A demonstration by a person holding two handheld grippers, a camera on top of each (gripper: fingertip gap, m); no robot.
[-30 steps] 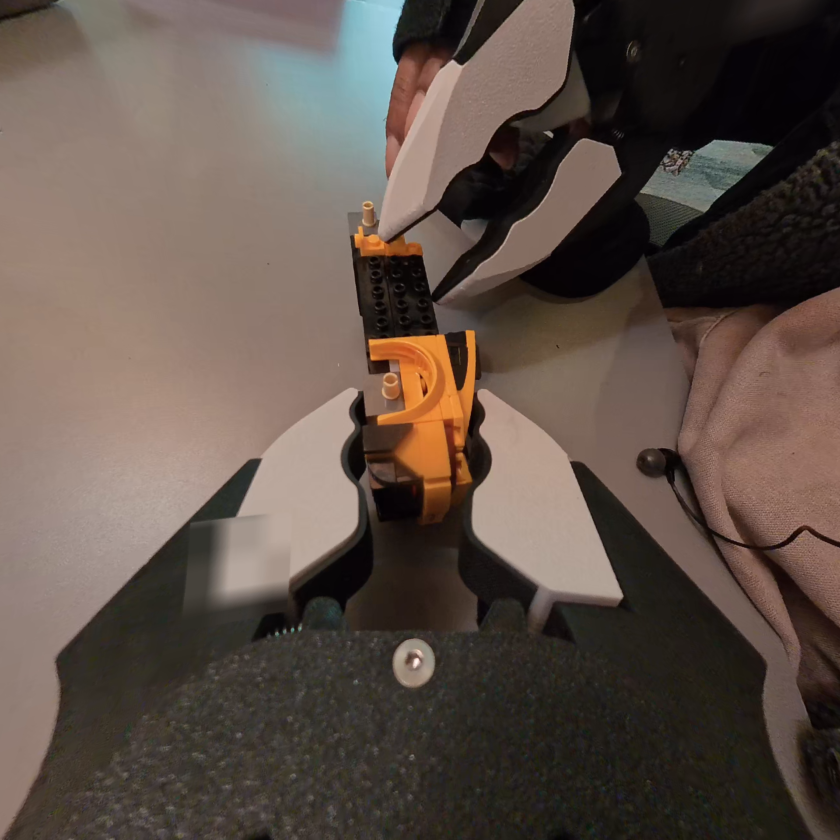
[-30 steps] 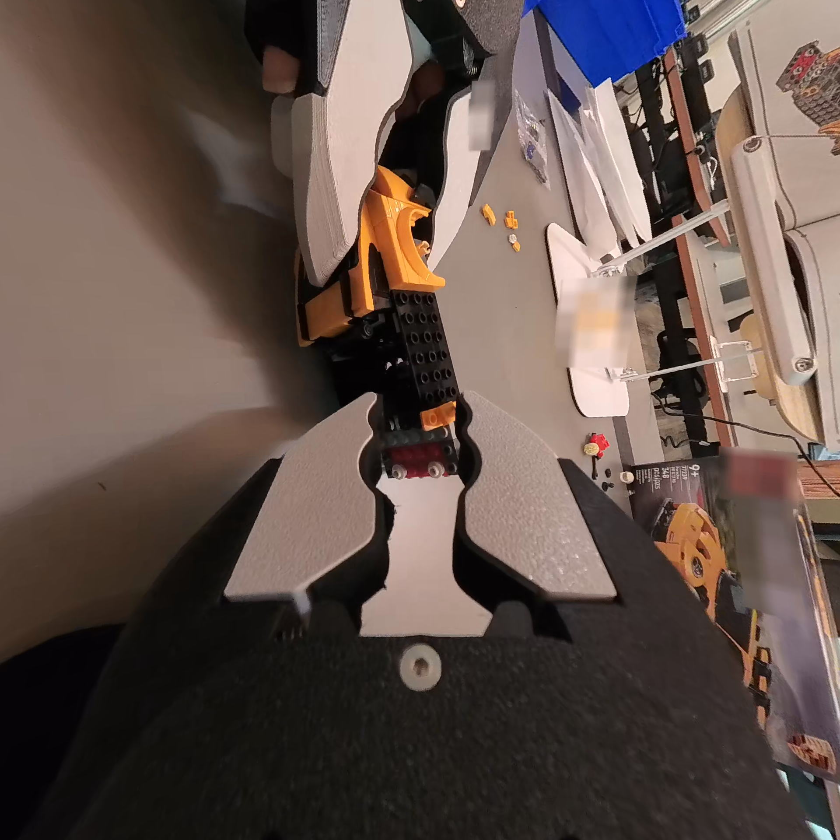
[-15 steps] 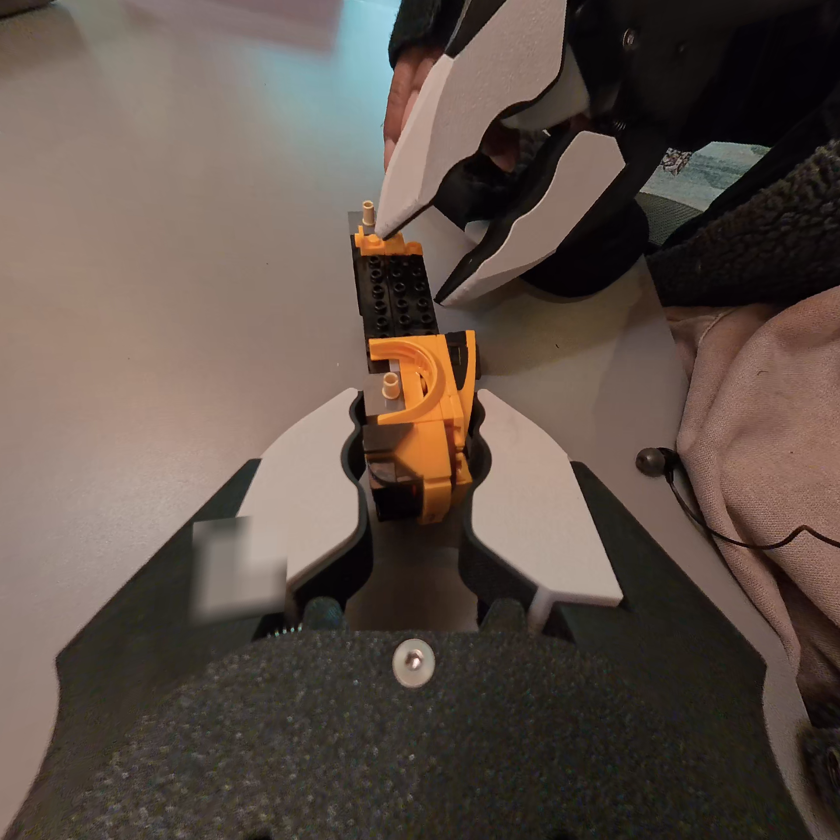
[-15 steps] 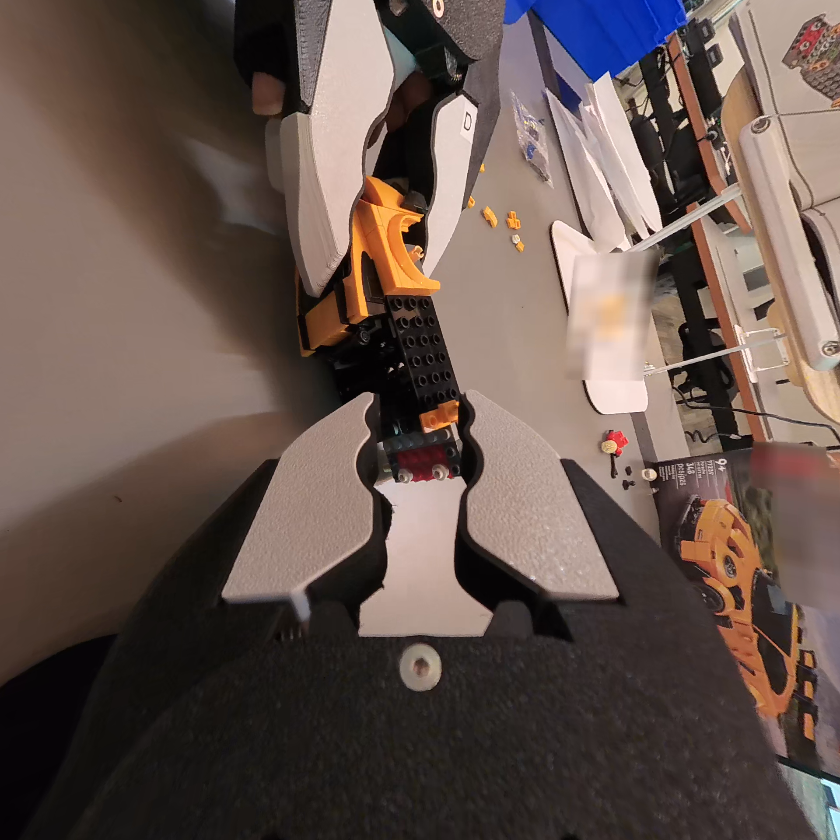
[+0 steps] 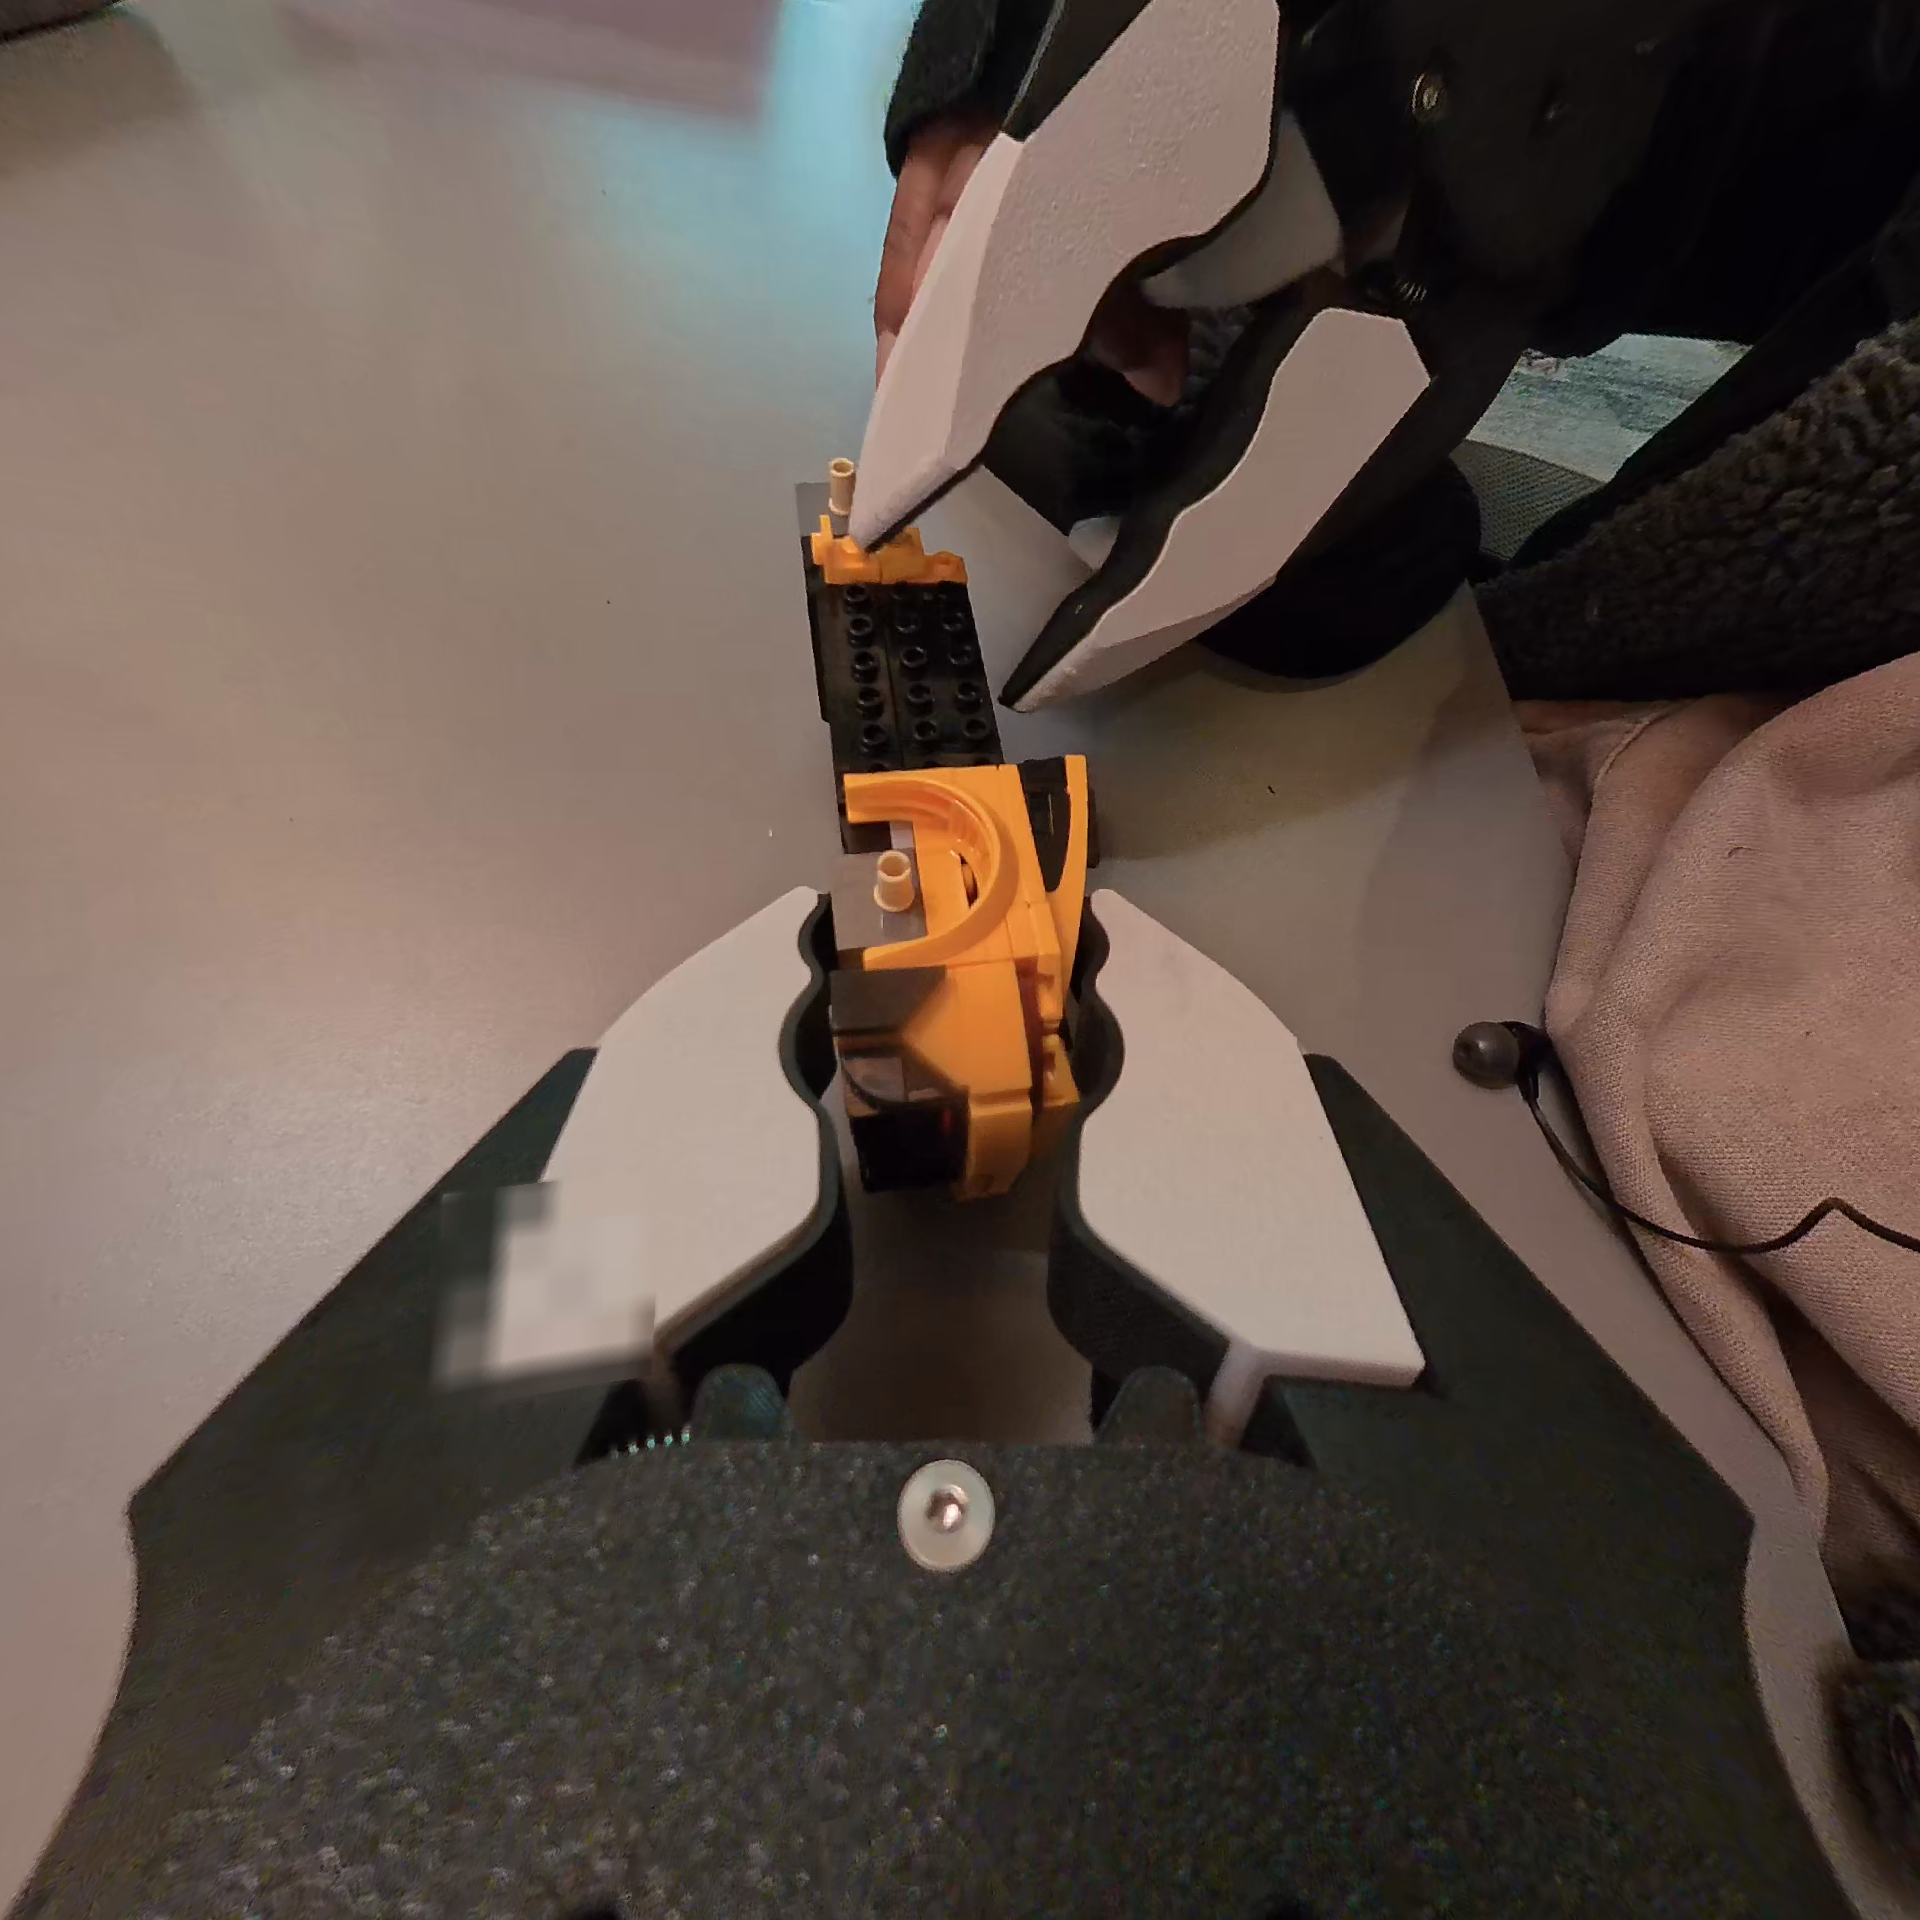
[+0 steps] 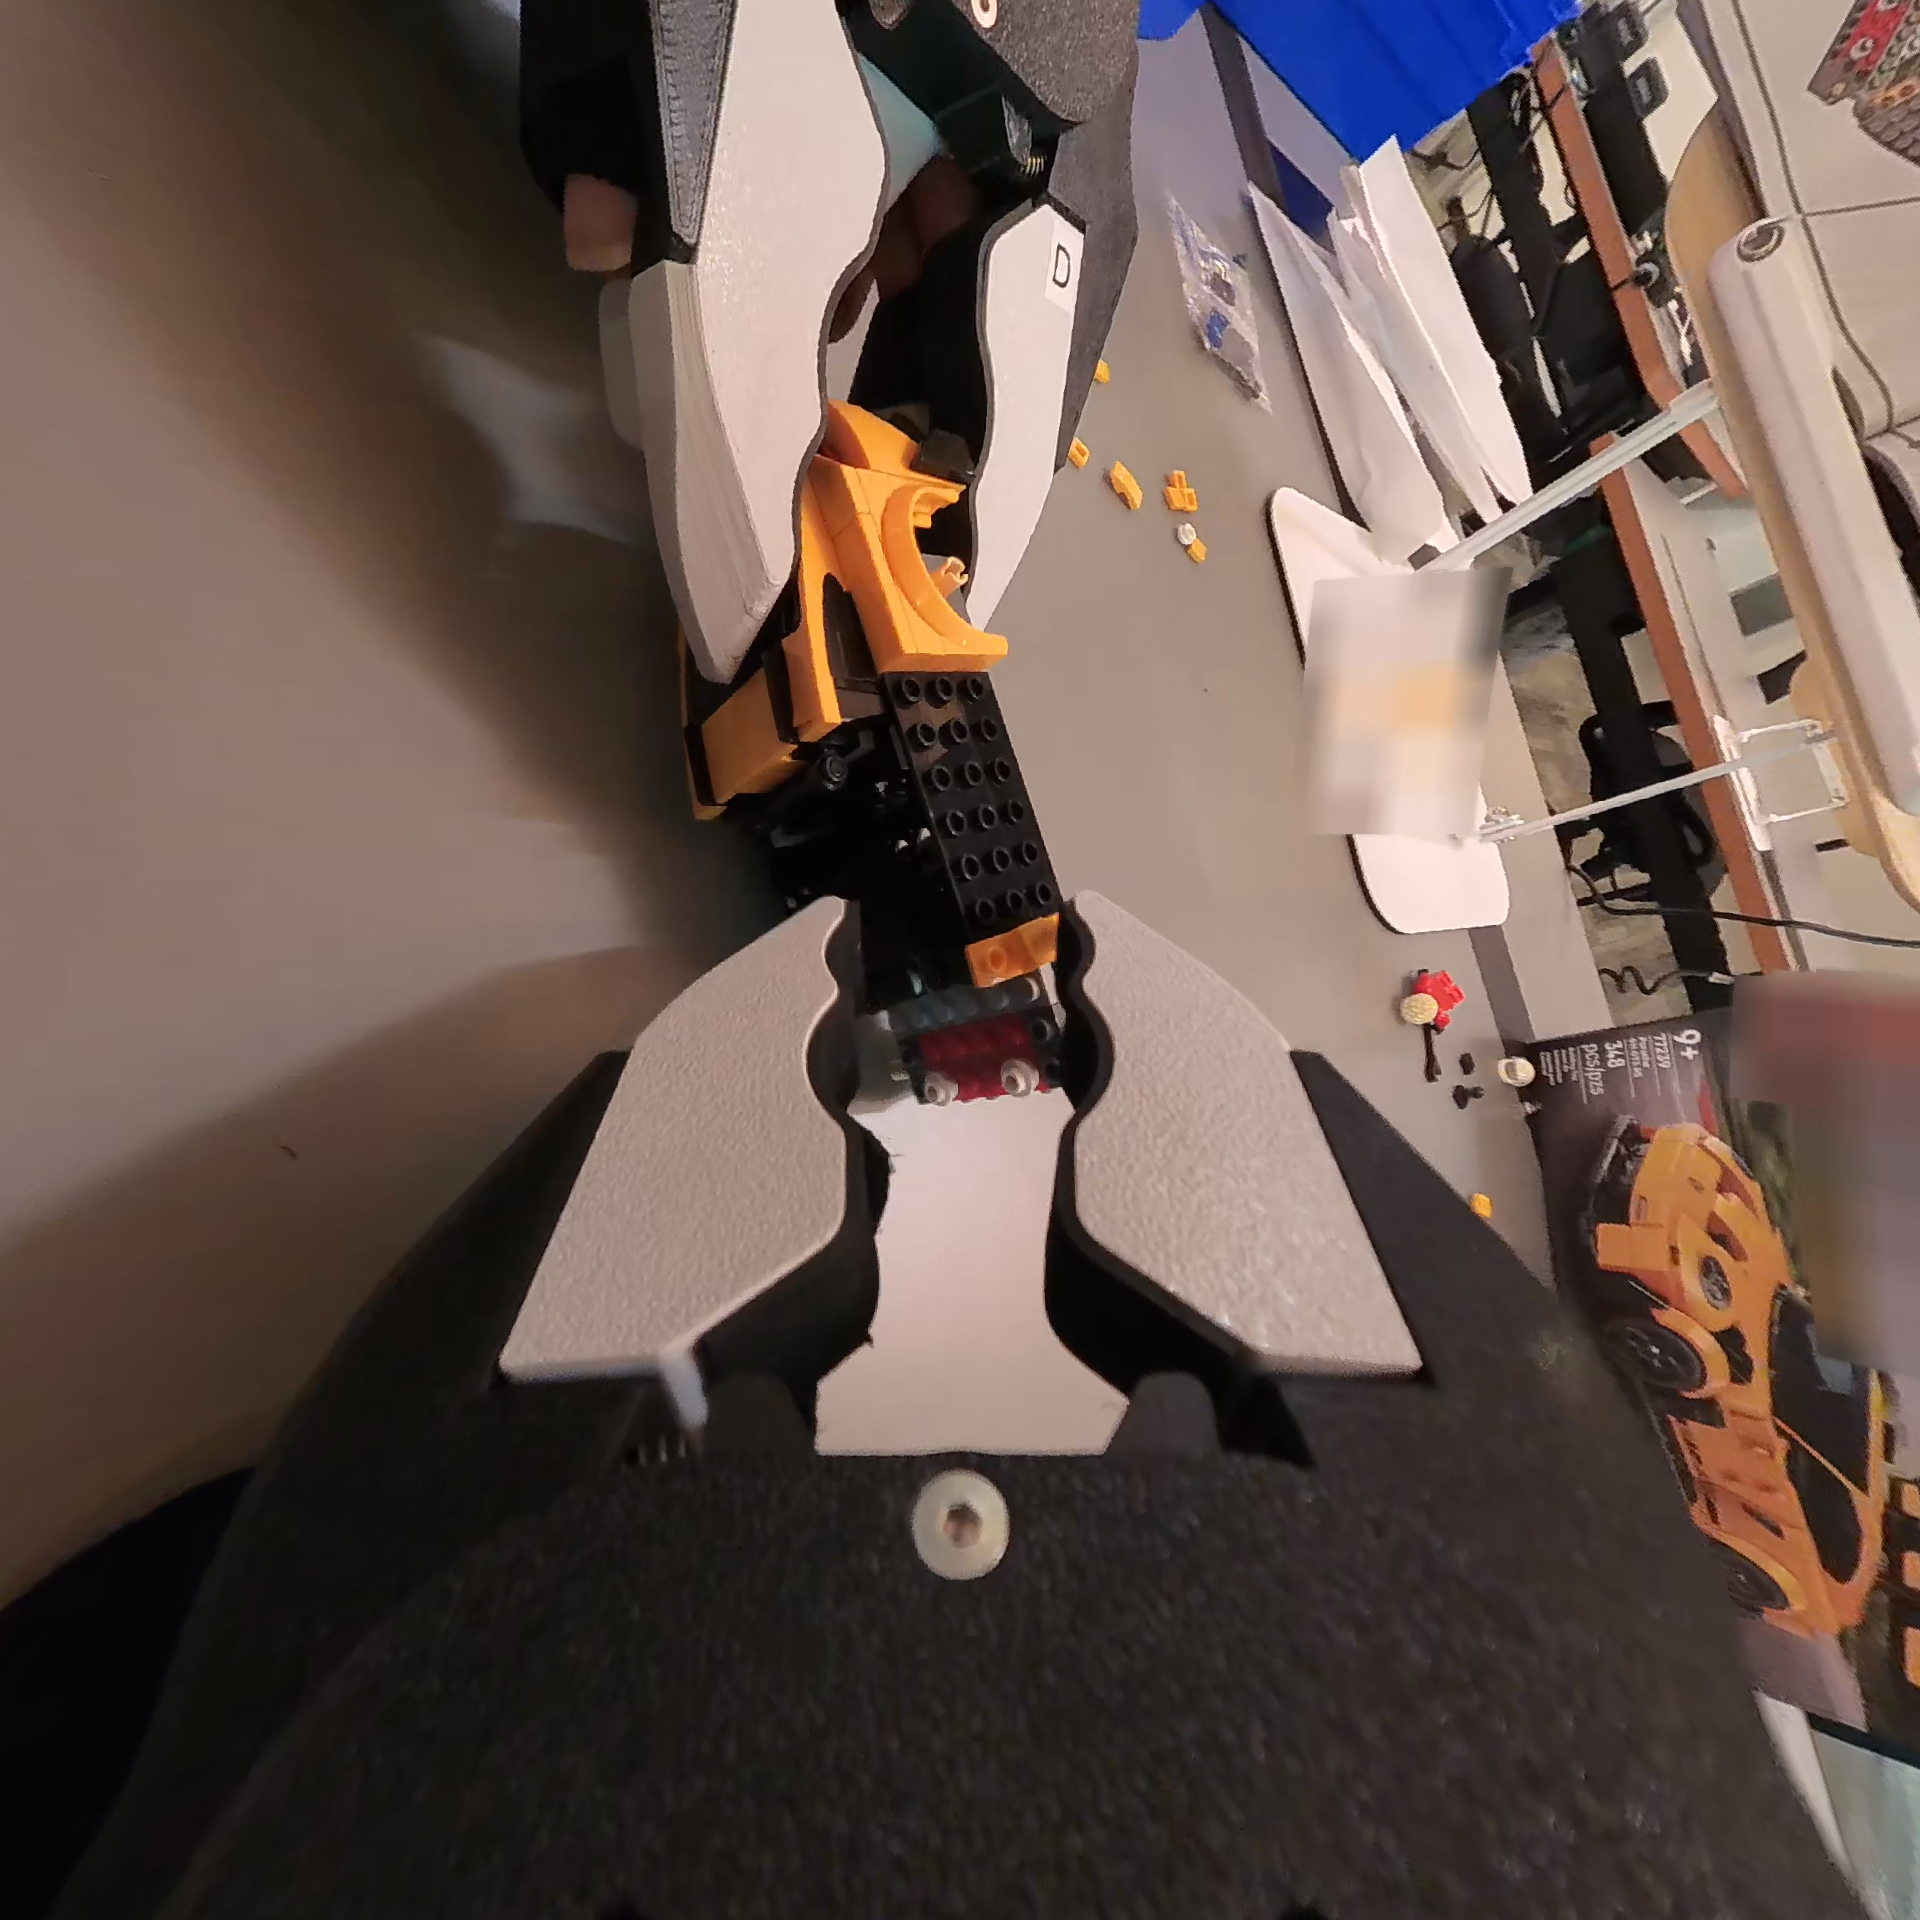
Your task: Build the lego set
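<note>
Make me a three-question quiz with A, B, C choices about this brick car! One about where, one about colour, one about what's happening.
1. Where do the loose orange bricks lie?
A on the car
B on the table
C on the floor

2. What colour is the car's studded plate?
A black
B green
C white

3. What are the left fingers doing?
A spread wide on nothing
B holding a cup
C shut on the car

Answers:
1. B, they are scattered on the grey table.
2. A, its studs are black.
3. C, both press the car at its orange end.
</note>
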